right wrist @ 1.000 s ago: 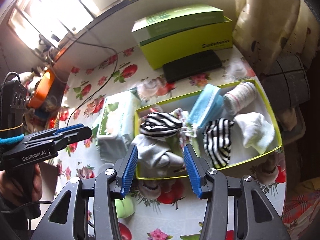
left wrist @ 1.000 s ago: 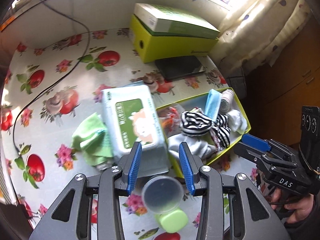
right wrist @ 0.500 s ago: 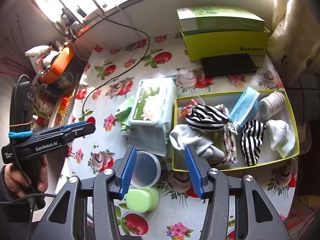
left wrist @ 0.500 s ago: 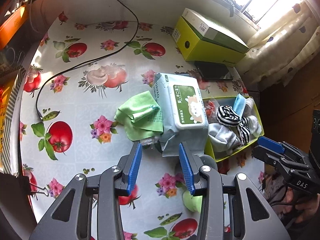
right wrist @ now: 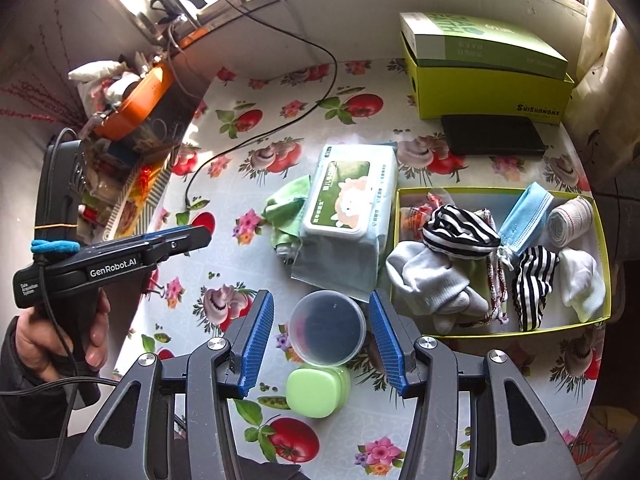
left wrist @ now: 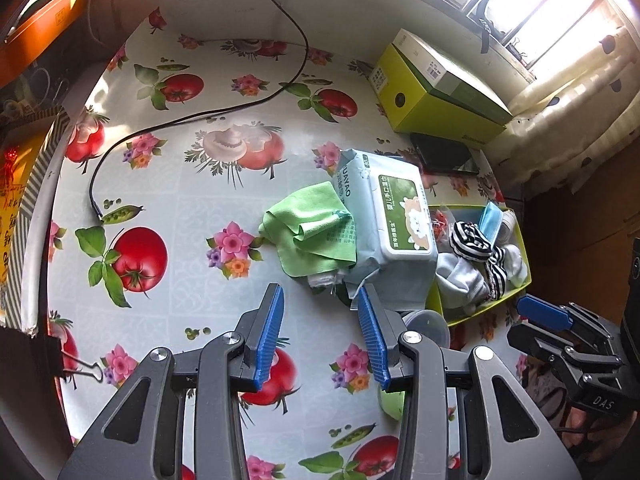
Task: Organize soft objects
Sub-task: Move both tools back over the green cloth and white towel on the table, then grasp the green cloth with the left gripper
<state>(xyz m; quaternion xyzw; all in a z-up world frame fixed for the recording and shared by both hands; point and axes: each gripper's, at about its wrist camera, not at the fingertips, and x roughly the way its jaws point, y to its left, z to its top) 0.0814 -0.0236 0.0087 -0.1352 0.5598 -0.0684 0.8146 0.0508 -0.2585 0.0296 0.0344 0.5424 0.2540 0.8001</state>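
Mostly done: socks (right wrist: 436,280), face mask (right wrist: 524,216) and bandage roll (right wrist: 570,216) already in the tray (right wrist: 496,328) on the right. Left out: green cloth (left wrist: 312,236), tucked left of the wipes pack (left wrist: 392,228). Left gripper (left wrist: 320,336) and right gripper (right wrist: 320,344) both open, holding nothing.

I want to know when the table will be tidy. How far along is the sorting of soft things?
Done: socks, a face mask and a bandage roll lie in the yellow-rimmed box. In hand: nothing; the left gripper and right gripper are both open and empty. Left: the green cloth sits on the table, tucked against the wipes pack.
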